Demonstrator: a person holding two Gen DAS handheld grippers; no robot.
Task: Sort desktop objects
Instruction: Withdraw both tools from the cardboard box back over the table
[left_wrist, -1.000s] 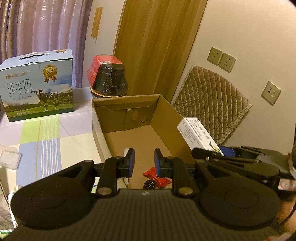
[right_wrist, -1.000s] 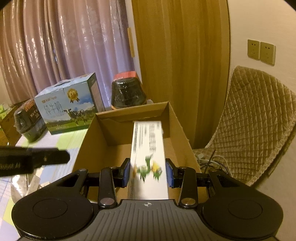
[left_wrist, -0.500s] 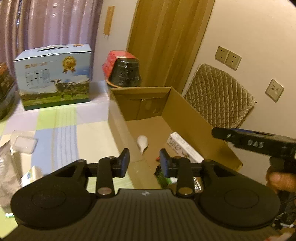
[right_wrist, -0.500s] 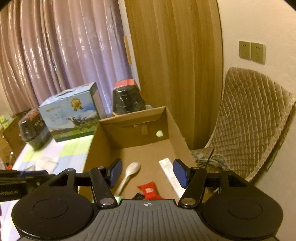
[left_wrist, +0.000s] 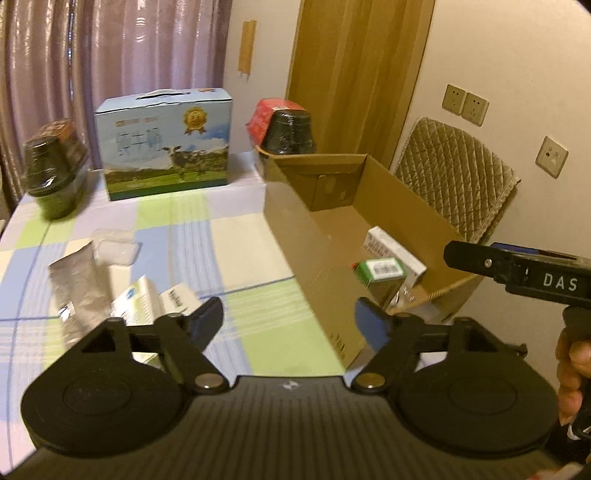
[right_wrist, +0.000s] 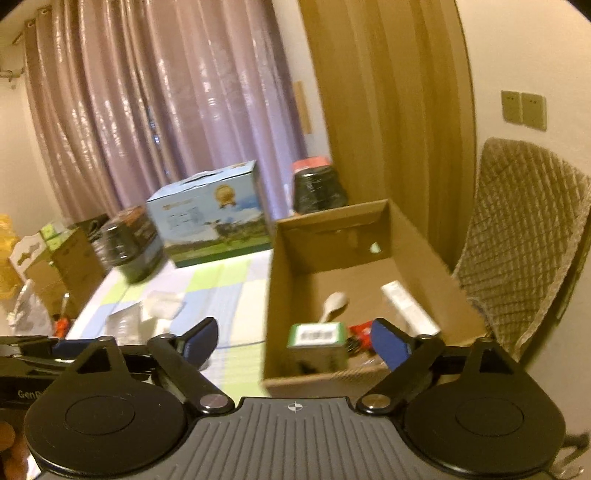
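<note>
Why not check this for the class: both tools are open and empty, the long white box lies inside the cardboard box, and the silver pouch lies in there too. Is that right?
One detail is wrong. The silver pouch lies on the checked tablecloth, outside the cardboard box, as the left wrist view shows. The rest stands: the left tool and right tool are open and empty, and the long white box lies inside.

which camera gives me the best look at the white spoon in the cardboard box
The right wrist view. It looks down into the cardboard box and shows the white spoon lying on its floor beside the green carton. In the left wrist view, the box's near wall hides the spoon completely.
</note>
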